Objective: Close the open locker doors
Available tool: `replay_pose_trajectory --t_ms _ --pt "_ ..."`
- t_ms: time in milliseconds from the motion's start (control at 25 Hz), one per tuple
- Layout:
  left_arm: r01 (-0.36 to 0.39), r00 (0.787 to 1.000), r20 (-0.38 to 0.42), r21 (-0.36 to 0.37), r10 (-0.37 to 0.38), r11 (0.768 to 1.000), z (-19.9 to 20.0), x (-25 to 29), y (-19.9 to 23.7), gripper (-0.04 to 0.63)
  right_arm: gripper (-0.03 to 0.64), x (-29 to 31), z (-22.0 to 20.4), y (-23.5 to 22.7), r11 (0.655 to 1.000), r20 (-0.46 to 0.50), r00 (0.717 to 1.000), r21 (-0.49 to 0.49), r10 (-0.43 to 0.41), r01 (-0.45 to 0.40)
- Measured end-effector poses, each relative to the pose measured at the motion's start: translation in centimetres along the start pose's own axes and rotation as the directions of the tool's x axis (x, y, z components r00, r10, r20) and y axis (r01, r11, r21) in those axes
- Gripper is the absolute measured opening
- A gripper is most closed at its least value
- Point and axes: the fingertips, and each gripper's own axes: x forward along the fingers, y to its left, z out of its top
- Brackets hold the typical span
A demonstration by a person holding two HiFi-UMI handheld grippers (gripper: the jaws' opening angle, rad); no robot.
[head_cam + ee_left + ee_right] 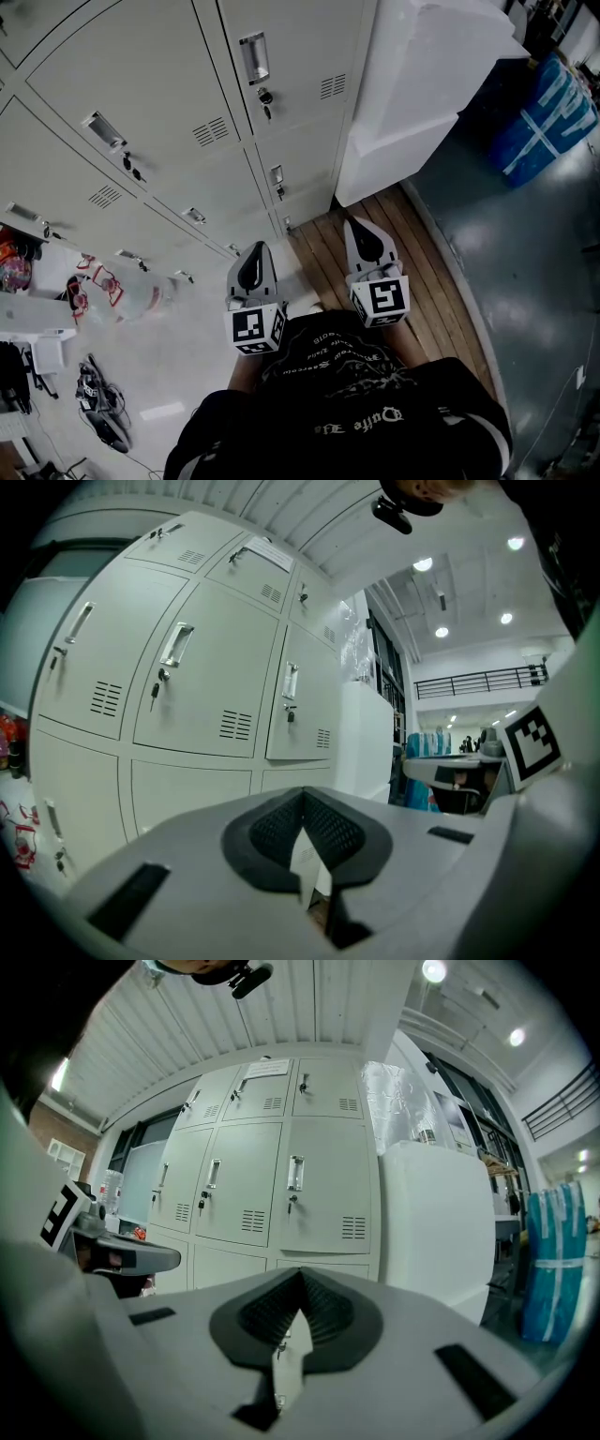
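Observation:
A bank of grey lockers (178,103) fills the wall ahead; it also shows in the left gripper view (206,686) and the right gripper view (272,1185). Each door has a metal handle (254,56) and a key lock. Every door I can see lies flush with its frame. My left gripper (252,262) and right gripper (364,240) are held side by side in front of my body, pointing level at the lockers and short of them. The left gripper (302,806) is shut on nothing. The right gripper (300,1288) is also shut on nothing.
A tall white cabinet (412,84) stands against the lockers' right end. A blue wrapped bundle (548,112) sits further right on the dark floor. Wooden slats (422,272) lie under the grippers. At the left are a clear plastic bag (117,291) and a tangle of cables (98,398).

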Motion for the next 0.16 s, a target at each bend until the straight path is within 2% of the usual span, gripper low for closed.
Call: replay_pose_trajectory --t_ms 160 --pt "-0.006 1.0 -0.001 -0.004 0.006 1.0 -0.17 0.01 0.18 0.008 0.003 0.18 -0.1 0.06 1.0 -0.003 1.0 -0.007 0.006 -0.006"
